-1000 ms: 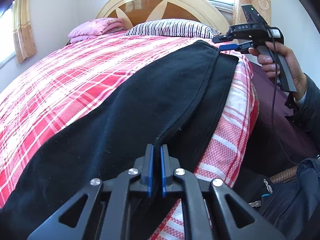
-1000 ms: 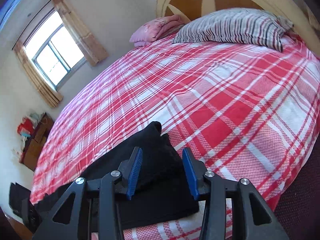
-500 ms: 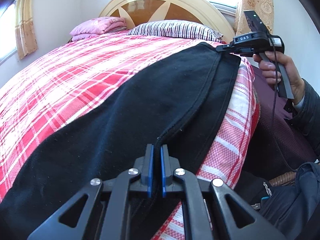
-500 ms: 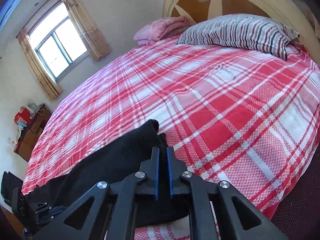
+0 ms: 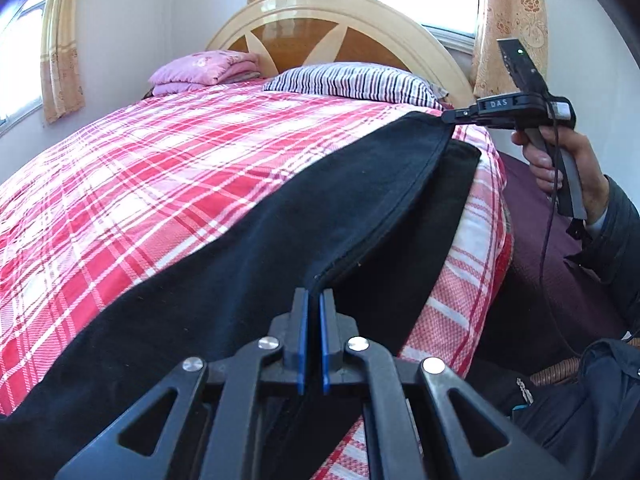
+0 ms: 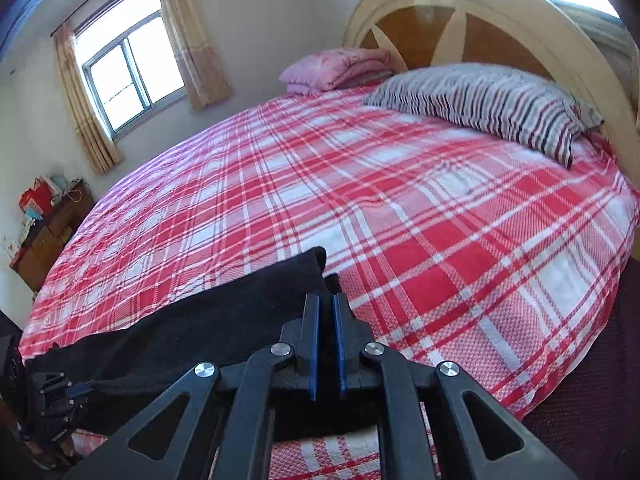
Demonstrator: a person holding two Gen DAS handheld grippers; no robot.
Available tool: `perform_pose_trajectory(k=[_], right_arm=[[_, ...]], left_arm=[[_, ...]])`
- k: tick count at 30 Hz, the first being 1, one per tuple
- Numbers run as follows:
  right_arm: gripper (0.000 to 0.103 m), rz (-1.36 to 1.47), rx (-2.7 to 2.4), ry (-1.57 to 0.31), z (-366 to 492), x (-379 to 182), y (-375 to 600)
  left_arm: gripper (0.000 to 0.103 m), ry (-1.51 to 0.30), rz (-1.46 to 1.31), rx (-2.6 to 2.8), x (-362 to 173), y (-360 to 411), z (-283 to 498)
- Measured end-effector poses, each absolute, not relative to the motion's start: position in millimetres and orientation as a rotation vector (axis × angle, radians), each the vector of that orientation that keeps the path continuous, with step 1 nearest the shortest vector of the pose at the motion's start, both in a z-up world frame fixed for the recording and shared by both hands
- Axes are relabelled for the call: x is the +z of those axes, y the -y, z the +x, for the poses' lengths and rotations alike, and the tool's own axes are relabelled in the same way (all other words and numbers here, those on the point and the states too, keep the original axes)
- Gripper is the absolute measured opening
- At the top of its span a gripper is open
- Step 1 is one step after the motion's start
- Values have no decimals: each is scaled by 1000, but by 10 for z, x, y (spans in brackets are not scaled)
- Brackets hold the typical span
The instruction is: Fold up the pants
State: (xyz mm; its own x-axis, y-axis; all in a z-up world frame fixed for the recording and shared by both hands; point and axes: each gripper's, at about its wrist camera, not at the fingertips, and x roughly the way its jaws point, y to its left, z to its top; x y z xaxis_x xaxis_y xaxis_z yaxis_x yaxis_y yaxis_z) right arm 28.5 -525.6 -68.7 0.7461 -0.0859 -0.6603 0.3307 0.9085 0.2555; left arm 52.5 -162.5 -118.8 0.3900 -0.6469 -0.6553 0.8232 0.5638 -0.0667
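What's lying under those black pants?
The black pants lie on a red and white plaid bedspread, which shows all around them. A second black layer peeks out beneath the lifted edge. Whatever lies below is covered.

Home bedroom. Bed with red plaid sheet (image 6: 400,216) fills mid-frame, arched wooden headboard (image 6: 480,24) upper right, striped pillow (image 6: 488,100) below it, folded pink blanket (image 6: 336,68) beside. Curtained window (image 6: 128,68) upper left, cluttered wooden cabinet (image 6: 44,236) at left edge.
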Motion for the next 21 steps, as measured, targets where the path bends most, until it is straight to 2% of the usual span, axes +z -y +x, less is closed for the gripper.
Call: perform_pose_trajectory(k=[10,16,21], right_arm=[[5,372,-209,-727,296,-738,5226],[5,351,-209,-640,17,-443,5175],[5,348,-234,-676,-108,-524,5209]], left_arm=[[6,-693,281,-952,-1173,1601,523],[6,-650,260,-963,-1011,1461,480],[6,-674,330,-1013,-1154,1563,332]])
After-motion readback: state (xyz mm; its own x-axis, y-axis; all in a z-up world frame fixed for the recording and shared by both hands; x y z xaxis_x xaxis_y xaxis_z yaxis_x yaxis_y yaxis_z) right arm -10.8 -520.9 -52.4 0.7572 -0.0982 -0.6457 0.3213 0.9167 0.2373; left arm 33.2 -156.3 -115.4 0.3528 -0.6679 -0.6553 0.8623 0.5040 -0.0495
